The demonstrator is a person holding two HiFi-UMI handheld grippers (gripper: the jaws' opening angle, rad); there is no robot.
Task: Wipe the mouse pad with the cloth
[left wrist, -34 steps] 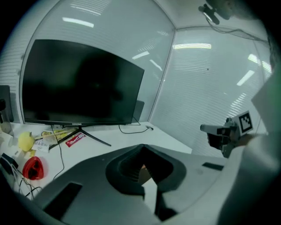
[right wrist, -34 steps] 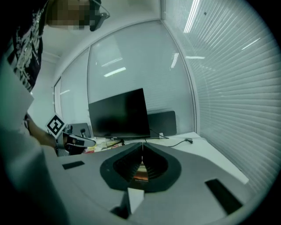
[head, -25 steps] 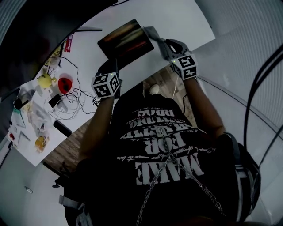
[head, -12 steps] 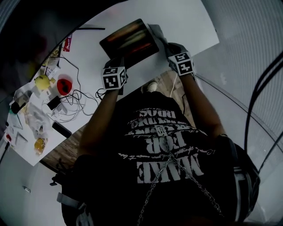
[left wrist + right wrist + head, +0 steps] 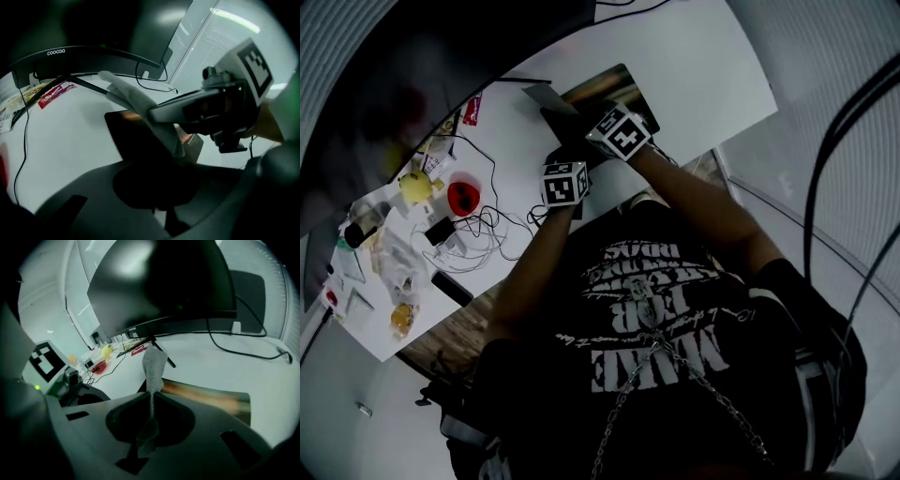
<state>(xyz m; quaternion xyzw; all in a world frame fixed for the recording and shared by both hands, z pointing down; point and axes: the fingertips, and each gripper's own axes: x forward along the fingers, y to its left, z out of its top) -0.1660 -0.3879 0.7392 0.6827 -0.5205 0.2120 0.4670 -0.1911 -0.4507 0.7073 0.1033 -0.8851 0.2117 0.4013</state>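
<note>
Right gripper view has the right gripper point(image 5: 151, 398) pinching the cloth point(image 5: 153, 363), mouse pad point(image 5: 211, 399) at 3 o'clock, left gripper point(image 5: 157, 169) with fingers pressed together beside it; wiping seems in hand, and next the cloth needs pressing down.

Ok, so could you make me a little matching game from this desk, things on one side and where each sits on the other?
Things:
1. cloth
2. mouse pad
3. monitor
4. red object

Places:
A. beside the tangled cables
B. pinched in the right gripper
C. standing at the back of the desk
D. lying flat on the desk

Pairs: 1-B; 2-D; 3-C; 4-A
</note>
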